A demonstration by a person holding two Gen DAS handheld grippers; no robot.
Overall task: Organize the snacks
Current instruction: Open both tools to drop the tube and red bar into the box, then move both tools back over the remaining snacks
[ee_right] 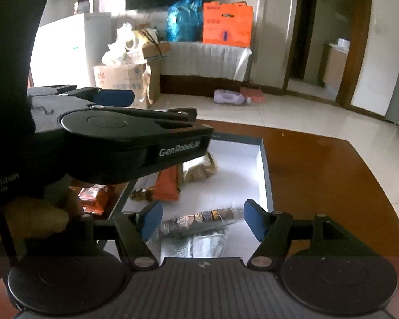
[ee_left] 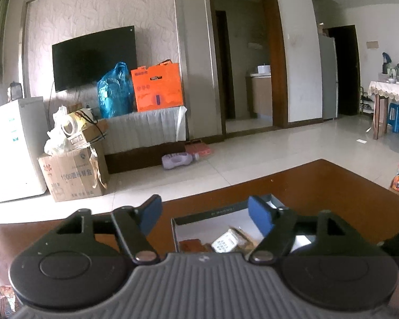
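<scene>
Both grippers (ee_right: 203,219) open over box (ee_right: 266,164) rim.

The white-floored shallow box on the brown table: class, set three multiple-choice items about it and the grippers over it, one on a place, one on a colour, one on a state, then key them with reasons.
1. Where does the long clear-wrapped snack pack lie?
A. on the floor tiles
B. inside the white-floored shallow box
C. on the television

2. What colour are the finger pads of the right gripper?
A. blue
B. red
C. yellow

3. How do the jaws of the left gripper stand?
A. clamped on a packet
B. shut on nothing
C. apart, holding nothing

Key: B, it rests on the box floor; A, both pads show blue; C, a clear gap separates the pads.
</scene>
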